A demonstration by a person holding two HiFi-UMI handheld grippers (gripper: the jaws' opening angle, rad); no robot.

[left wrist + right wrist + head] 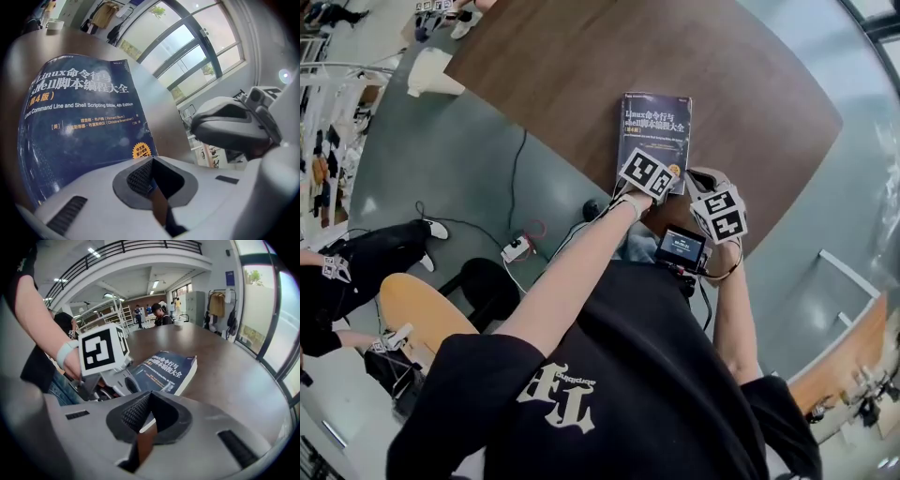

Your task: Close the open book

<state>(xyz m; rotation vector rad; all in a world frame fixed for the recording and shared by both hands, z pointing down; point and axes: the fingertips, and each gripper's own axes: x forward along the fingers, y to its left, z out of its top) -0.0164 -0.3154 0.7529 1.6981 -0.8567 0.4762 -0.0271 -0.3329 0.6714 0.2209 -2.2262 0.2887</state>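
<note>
A dark blue book [654, 131] lies closed, front cover up, on the brown table [581, 56] close to its near edge. My left gripper [649, 176] hovers over the book's near edge with its jaws shut and nothing held. In the left gripper view the cover [79, 126] fills the space just beyond the left gripper [152, 180]. My right gripper [717, 211] is to the right of the book, over bare table, jaws shut and empty. From the right gripper view, the book [164, 371] lies ahead of the right gripper [149, 416], beside the left gripper [105, 357].
The table's near edge runs just under both hands. A cup [178, 322] stands at the table's far end. On the floor to the left are cables with a power strip [517, 248], a wooden stool [417, 309] and a seated person [356, 262].
</note>
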